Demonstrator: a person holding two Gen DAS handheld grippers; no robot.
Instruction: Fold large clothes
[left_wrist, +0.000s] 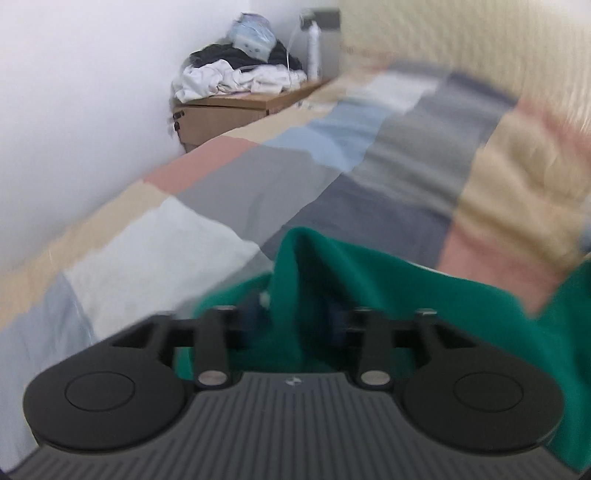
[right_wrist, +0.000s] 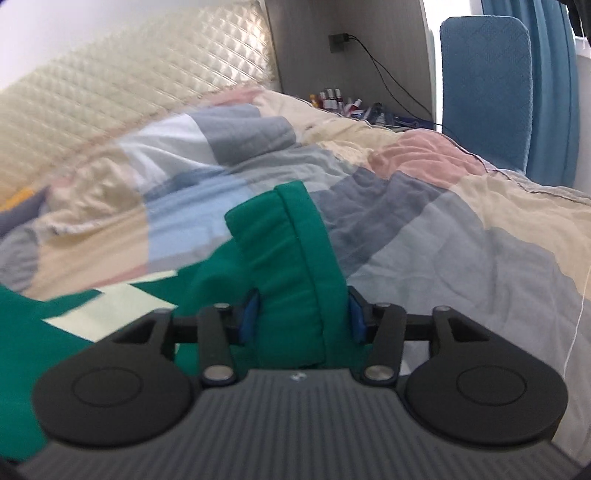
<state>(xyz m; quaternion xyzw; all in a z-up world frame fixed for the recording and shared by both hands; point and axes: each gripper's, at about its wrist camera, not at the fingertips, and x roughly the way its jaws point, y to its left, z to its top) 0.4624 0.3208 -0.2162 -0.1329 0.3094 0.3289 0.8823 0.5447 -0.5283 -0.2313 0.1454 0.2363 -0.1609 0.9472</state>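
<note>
A large green garment (left_wrist: 388, 288) lies on a patchwork quilt (left_wrist: 221, 192) that covers a bed. One upright fold of it rises between the fingers of my left gripper (left_wrist: 295, 317), whose jaws stand apart and do not press on the cloth. In the right wrist view a thick rolled edge of the green garment (right_wrist: 273, 251) fills the gap of my right gripper (right_wrist: 303, 314). Its blue pads (right_wrist: 251, 315) sit beside the cloth with the jaws apart. A pale printed patch (right_wrist: 110, 306) shows on the garment to the left. Both views are blurred.
A cardboard box (left_wrist: 221, 114) by the white wall carries a pile of clothes (left_wrist: 240, 70), with a white bottle (left_wrist: 314, 48) behind. A quilted cream headboard (right_wrist: 110, 92) runs along the bed. Small bottles (right_wrist: 332, 98), a blue chair (right_wrist: 484, 92) and a blue curtain (right_wrist: 546, 74) stand beyond.
</note>
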